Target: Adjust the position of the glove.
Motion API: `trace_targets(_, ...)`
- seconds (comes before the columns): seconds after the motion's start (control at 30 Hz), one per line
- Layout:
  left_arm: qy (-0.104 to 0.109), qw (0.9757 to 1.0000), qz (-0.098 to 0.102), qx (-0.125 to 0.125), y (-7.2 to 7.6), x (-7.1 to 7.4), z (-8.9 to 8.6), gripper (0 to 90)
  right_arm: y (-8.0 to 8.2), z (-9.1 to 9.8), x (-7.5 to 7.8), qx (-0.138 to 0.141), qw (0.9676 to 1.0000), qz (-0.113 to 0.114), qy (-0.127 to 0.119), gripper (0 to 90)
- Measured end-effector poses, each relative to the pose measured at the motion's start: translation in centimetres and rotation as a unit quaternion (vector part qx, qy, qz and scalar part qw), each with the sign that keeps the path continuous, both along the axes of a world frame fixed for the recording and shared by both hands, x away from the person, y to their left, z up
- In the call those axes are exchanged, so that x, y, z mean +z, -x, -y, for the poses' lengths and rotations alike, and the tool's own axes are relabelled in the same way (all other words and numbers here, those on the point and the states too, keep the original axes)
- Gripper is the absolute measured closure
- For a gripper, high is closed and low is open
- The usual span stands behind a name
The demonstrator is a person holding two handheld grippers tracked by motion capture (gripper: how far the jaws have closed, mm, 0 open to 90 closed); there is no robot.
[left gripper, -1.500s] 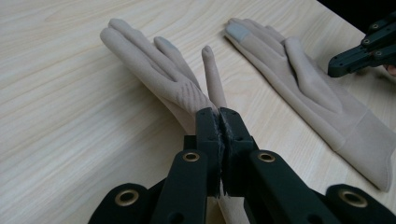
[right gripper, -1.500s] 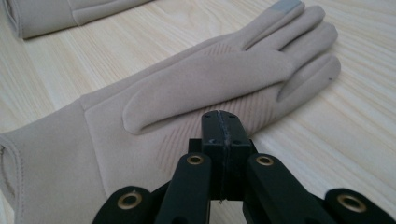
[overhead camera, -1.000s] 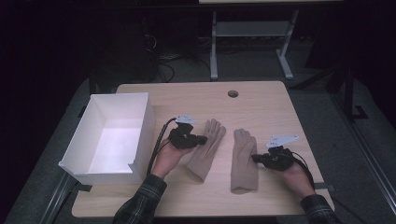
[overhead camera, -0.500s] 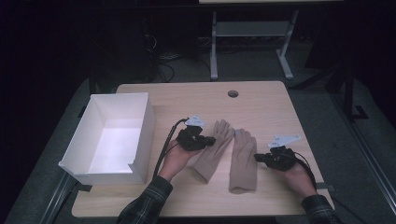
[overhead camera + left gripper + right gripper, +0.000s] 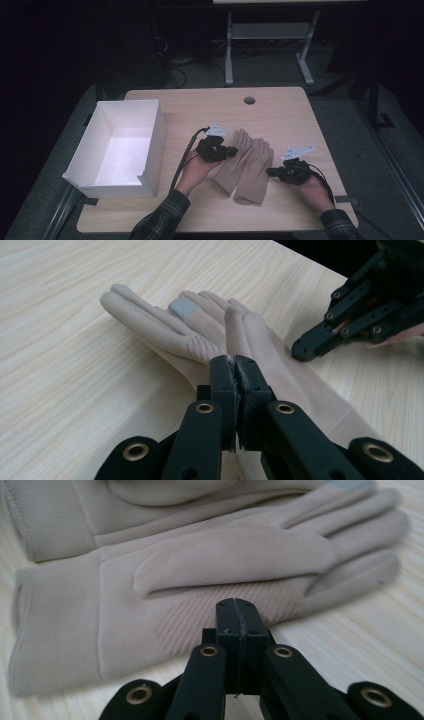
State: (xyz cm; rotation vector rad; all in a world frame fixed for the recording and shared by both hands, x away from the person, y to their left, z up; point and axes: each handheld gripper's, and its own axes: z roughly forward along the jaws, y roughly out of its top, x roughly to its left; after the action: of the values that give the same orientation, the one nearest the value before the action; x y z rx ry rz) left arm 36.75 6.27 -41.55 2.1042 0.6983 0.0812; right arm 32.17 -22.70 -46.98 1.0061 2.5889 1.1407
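Both grippers, left (image 5: 231,150) and right (image 5: 270,172), are pressed together (nothing pinched), pushing the gloves (image 5: 246,165) together near the table (image 5: 300,107) front edge.

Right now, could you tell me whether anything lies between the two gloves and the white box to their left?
Yes. The left gripper and the hand holding it sit on the table between the gloves and the white box, with its black cable trailing beside them. Apart from that, the wood between them is bare.

Light wood table (image 5: 300,107): white box (image 5: 117,147) left of left gripper (image 5: 231,151), two beige gloves (image 5: 246,165) between grippers.
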Motion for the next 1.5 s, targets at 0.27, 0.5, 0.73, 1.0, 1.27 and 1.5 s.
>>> trace_targets(0.27, 0.006, 0.9999, 0.003, -0.015, 0.4, 0.0, 0.9, 87.6, 0.0, -1.1, 0.0, 0.005, 1.0000, -0.004, -0.007, 89.9)
trace_targets(0.5, 0.004, 0.9995, 0.004, -0.031, 0.8, -0.2, 1.9, 87.6, 0.0, -1.8, 0.0, 0.012, 0.9999, -0.002, -0.008, 89.9)
trace_targets(0.73, -0.006, 0.9989, 0.009, -0.046, 1.0, -0.4, 2.9, 87.7, 0.0, -2.8, -0.1, 0.019, 0.9998, 0.004, -0.005, 89.9)
trace_targets(1.0, -0.014, 0.9971, 0.009, -0.074, 1.8, -1.4, 4.3, 87.9, 0.1, -3.2, -0.1, 0.018, 0.9998, 0.004, -0.004, 89.9)
trace_targets(1.27, -0.027, 0.9955, -0.010, -0.090, 2.4, -3.2, 5.9, 87.7, 0.1, -3.0, -0.1, 0.020, 0.9998, 0.007, -0.005, 89.8)
trace_targets(1.5, -0.005, 0.9947, -0.014, -0.101, 2.9, -2.7, 6.3, 75.6, 0.6, -0.3, 0.6, -0.003, 0.9998, 0.018, 0.000, 73.9)
